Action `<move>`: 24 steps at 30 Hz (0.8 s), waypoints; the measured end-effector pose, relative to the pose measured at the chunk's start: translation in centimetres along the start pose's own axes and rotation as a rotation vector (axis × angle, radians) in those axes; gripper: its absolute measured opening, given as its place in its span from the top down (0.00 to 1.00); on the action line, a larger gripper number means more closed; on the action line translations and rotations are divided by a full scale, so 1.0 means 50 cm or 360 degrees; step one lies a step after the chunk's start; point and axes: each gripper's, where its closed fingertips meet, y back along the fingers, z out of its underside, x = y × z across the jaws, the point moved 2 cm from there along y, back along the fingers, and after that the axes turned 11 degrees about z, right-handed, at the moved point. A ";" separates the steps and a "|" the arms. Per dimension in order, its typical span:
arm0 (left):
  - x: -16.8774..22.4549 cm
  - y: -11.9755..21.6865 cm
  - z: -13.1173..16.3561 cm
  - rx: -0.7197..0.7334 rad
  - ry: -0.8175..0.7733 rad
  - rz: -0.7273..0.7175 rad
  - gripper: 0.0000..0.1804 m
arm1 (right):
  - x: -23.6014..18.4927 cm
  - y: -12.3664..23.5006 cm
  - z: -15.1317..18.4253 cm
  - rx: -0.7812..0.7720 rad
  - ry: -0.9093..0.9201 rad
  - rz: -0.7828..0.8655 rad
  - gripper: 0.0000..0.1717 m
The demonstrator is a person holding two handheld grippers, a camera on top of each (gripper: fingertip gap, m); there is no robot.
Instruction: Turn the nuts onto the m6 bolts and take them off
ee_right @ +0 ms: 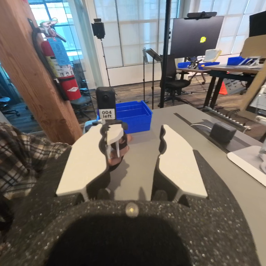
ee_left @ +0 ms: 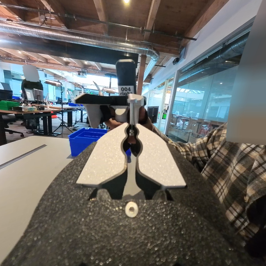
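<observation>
1. Slippage is the main risk: the left gripper (ee_left: 131,130) is clenched on only the lower threaded end of the slim silver steel bolt (ee_left: 132,113), so, as I judge it, a sideways knock could tilt the bolt or pull it free.
2. Above the bolt's clamped end, its hexagonal head stands upright, clear of the fingers; a small silver nut (ee_left: 131,131) appears to sit low on the thread, in the scalloped slot.
3. Beyond the bolt, the right gripper (ee_right: 133,141) is spread wide and grasps nothing; closing off-centre could miss the nut or cross-thread it.
4. Finger faces are matt white and grainy, with wavy black pads (ee_right: 162,138).
5. Below the bolt lie the smooth grey table (ee_right: 144,165) and the glossy blue plastic bin (ee_right: 136,119).
</observation>
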 end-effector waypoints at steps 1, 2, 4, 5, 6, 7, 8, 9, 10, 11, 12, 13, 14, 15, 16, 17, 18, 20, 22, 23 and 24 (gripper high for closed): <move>0.000 0.001 -0.002 0.0006 -0.0001 -0.0001 0.98 | 0.001 0.003 -0.001 0.0008 0.0006 0.0007 0.57; 0.000 0.001 -0.002 0.0003 -0.0006 -0.0003 0.98 | -0.004 0.003 -0.002 0.0008 0.0002 -0.0013 0.57; 0.001 -0.001 -0.001 -0.0003 -0.0010 -0.0005 0.98 | -0.025 -0.002 -0.003 0.0002 0.0020 -0.0071 0.59; 0.000 -0.001 0.000 -0.0005 -0.0010 -0.0007 0.98 | -0.035 -0.004 -0.002 -0.0006 0.0037 -0.0096 0.60; 0.000 0.000 0.001 -0.0007 -0.0009 -0.0010 0.98 | -0.044 -0.006 -0.002 -0.0006 0.0042 -0.0118 0.62; -0.001 0.000 0.001 -0.0008 -0.0008 -0.0013 0.98 | -0.051 -0.007 -0.002 -0.0007 0.0044 -0.0136 0.64; -0.002 0.000 0.001 -0.0006 -0.0006 -0.0015 0.98 | -0.057 -0.008 -0.003 -0.0004 0.0046 -0.0151 0.67; -0.002 0.000 0.001 -0.0007 -0.0004 -0.0014 0.98 | -0.062 -0.009 -0.004 -0.0002 0.0050 -0.0162 0.69; -0.002 0.000 0.002 -0.0011 -0.0005 -0.0013 0.98 | -0.066 -0.010 -0.004 -0.0008 0.0059 -0.0173 0.73; -0.001 -0.002 0.003 -0.0015 -0.0010 -0.0013 0.98 | -0.070 -0.011 -0.003 -0.0016 0.0066 -0.0188 0.76; 0.000 -0.003 0.004 -0.0022 -0.0014 -0.0012 0.98 | -0.073 -0.011 -0.002 -0.0019 0.0062 -0.0209 0.80; 0.001 -0.004 0.004 -0.0027 -0.0018 -0.0010 0.98 | -0.077 -0.010 -0.003 -0.0014 0.0057 -0.0244 0.86; 0.001 -0.005 0.005 -0.0027 -0.0021 -0.0010 0.98 | -0.080 -0.009 -0.003 -0.0012 0.0051 -0.0276 0.90; 0.001 -0.005 0.004 -0.0025 -0.0020 -0.0011 0.98 | -0.084 -0.008 -0.003 -0.0013 0.0040 -0.0311 0.93; 0.001 -0.004 0.004 -0.0020 -0.0017 -0.0009 0.98 | -0.085 -0.007 -0.004 -0.0009 0.0027 -0.0326 0.94; 0.001 -0.003 0.003 -0.0016 -0.0016 -0.0008 0.98 | -0.085 -0.007 -0.005 -0.0006 0.0025 -0.0331 0.94; 0.001 -0.003 0.002 -0.0011 -0.0016 -0.0006 0.98 | -0.084 -0.006 -0.006 -0.0006 0.0025 -0.0337 0.94; 0.003 -0.003 0.000 0.0000 -0.0014 0.0002 0.98 | -0.084 -0.004 -0.008 -0.0006 0.0025 -0.0358 0.94; 0.003 -0.002 -0.002 0.0010 -0.0016 0.0002 0.98 | -0.082 -0.004 -0.010 -0.0001 0.0020 -0.0366 0.93; 0.004 -0.001 -0.003 0.0019 -0.0016 0.0009 0.98 | -0.077 -0.006 -0.010 0.0000 0.0009 -0.0346 0.89; 0.006 0.000 -0.006 0.0031 -0.0016 0.0018 0.98 | -0.070 -0.008 -0.009 -0.0003 -0.0006 -0.0314 0.84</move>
